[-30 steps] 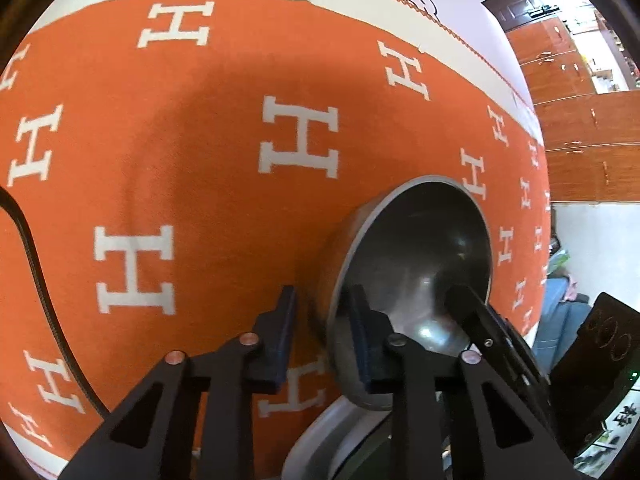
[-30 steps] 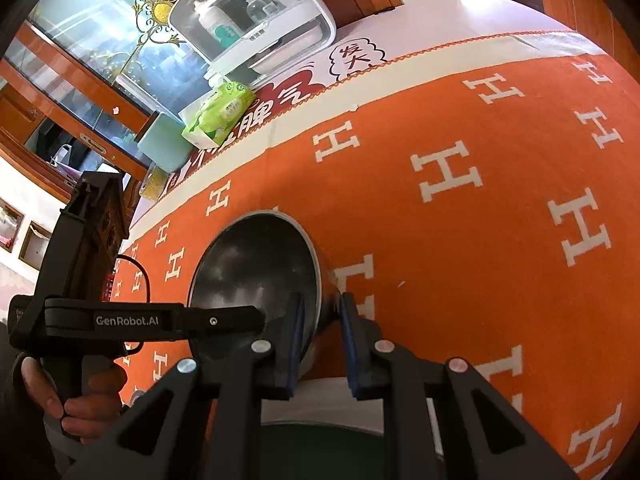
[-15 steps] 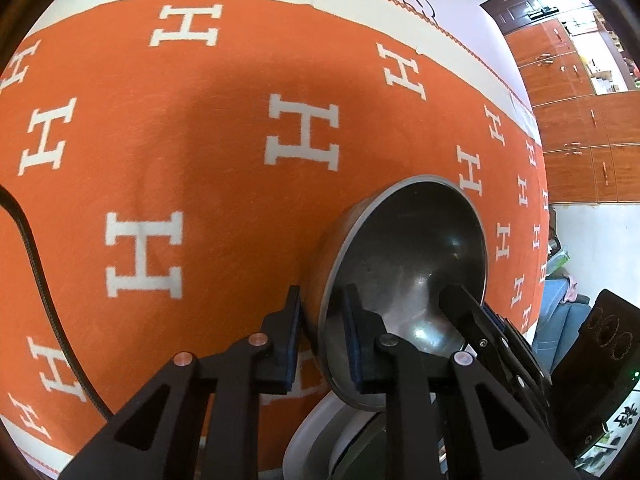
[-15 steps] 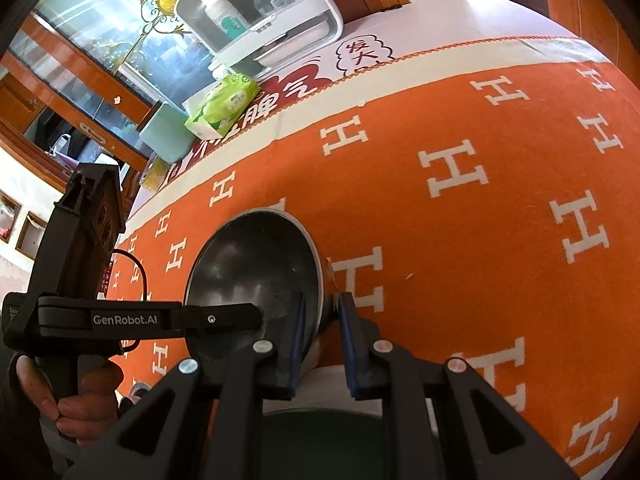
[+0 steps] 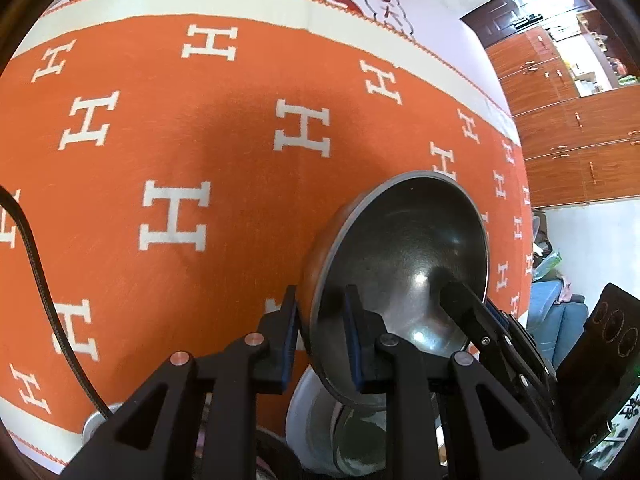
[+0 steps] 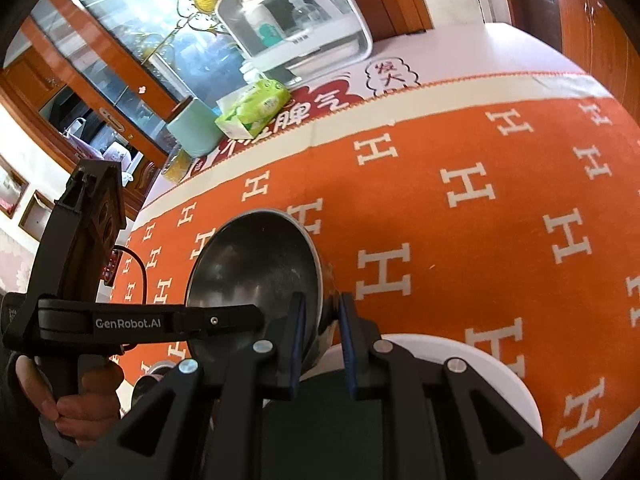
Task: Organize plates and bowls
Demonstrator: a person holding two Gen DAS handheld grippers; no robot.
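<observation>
Holding the bowl [image 5: 404,256] between us, we have both claws clamped on its rim: the left claw [image 5: 320,334] pinches the near-left edge, the right claw [image 6: 320,334] the opposite edge. The bowl hangs tilted above the orange worktop [image 5: 180,140], its mouth turned toward the right claw, with neither hand nearer. Directly beneath sits a white plate [image 6: 492,364] holding a dark dish, so in our judgement any lowering must stay level across both grips.
</observation>
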